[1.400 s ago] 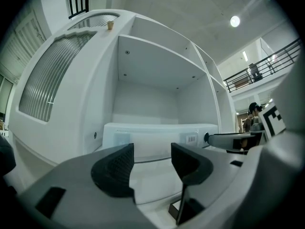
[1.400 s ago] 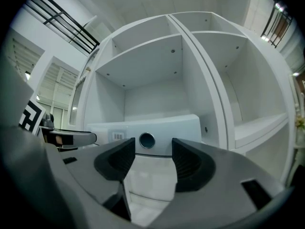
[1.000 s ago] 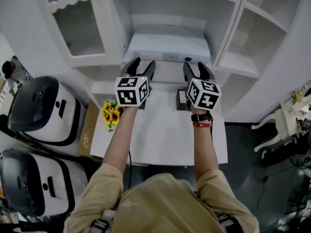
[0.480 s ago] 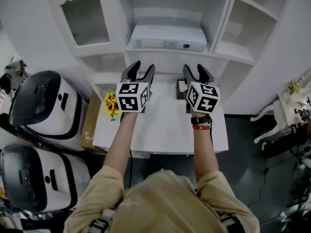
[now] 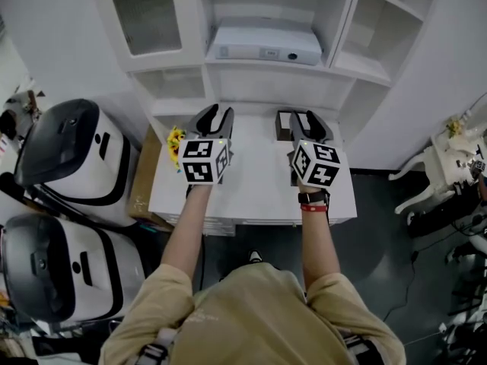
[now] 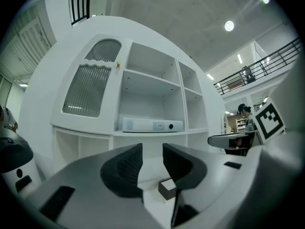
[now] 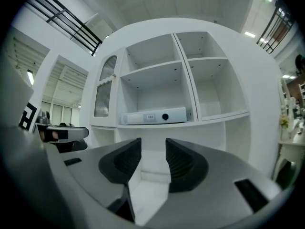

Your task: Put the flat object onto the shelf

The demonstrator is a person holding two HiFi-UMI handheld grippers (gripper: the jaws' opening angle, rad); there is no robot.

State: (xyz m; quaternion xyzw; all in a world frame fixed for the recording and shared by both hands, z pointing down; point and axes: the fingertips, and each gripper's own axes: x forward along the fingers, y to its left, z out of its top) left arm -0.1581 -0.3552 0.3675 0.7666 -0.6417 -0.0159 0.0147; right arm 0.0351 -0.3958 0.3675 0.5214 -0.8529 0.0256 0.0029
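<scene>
As both hands draw back from the cabinet, we see the left claw (image 5: pixel 211 113) and right claw (image 5: pixel 304 117) empty over the tabletop (image 5: pixel 259 182), their jaws just narrowed to a slim gap. The flat white box (image 5: pixel 265 44) lies on the middle shelf (image 5: pixel 335 65), so placement appears complete.

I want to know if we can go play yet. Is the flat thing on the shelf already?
Looks done: the flat white box lies on the shelf. In hand: nothing. The left gripper and right gripper have just been closing with nothing between them, above the table. Left: seemingly nothing.
</scene>
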